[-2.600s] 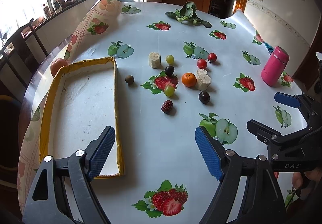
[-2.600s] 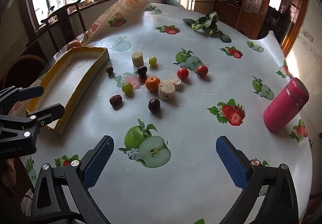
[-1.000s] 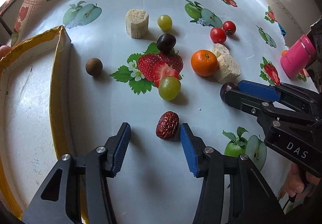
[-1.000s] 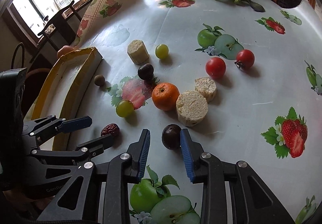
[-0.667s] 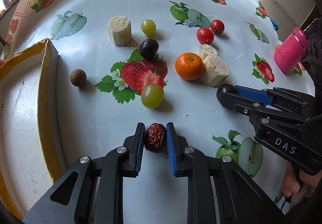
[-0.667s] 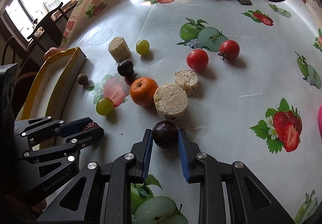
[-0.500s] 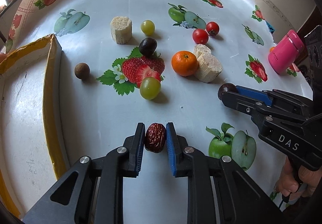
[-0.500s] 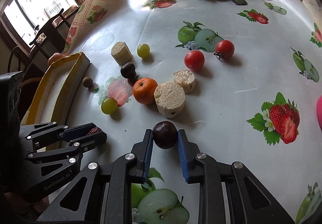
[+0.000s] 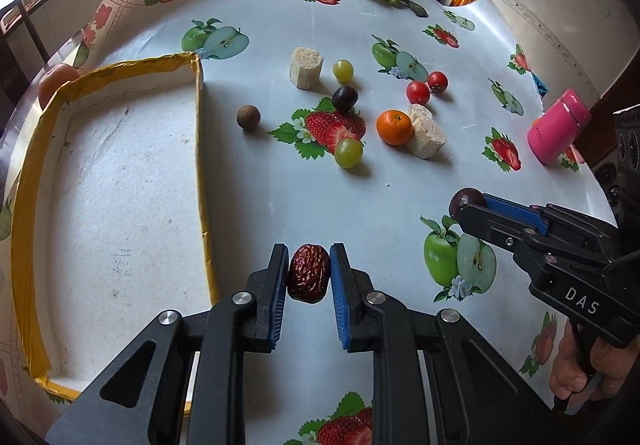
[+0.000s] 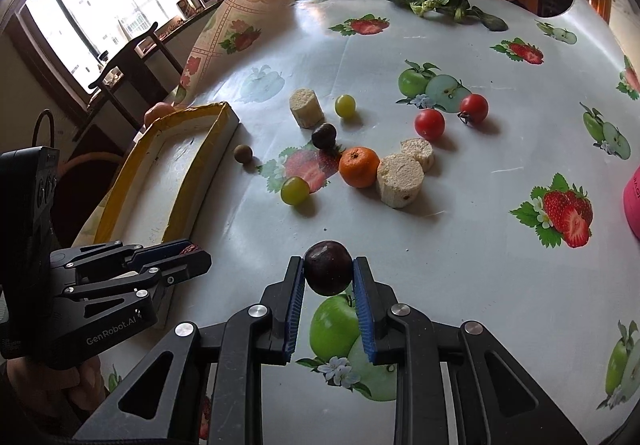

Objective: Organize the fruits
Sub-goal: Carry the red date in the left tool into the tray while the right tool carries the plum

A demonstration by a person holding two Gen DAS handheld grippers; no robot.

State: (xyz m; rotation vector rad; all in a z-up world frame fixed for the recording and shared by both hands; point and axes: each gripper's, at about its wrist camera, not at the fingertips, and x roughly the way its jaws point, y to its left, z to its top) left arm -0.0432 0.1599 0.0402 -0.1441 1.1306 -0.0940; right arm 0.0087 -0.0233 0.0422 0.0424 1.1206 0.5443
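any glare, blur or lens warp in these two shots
Left wrist view: sharp, strong fisheye bending the yellow-edged tray, dark corners, soft shadows. Right wrist view: windows blown out, sheen on the tablecloth, the dark plum crisp in the right claw.

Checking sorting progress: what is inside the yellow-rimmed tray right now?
No fruit shows on the yellow-rimmed tray's white floor. Its near corner is hidden behind the left gripper, which is shut on the red date.

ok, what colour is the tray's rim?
Yellow rim around a white inside; the left wrist view shows it best.
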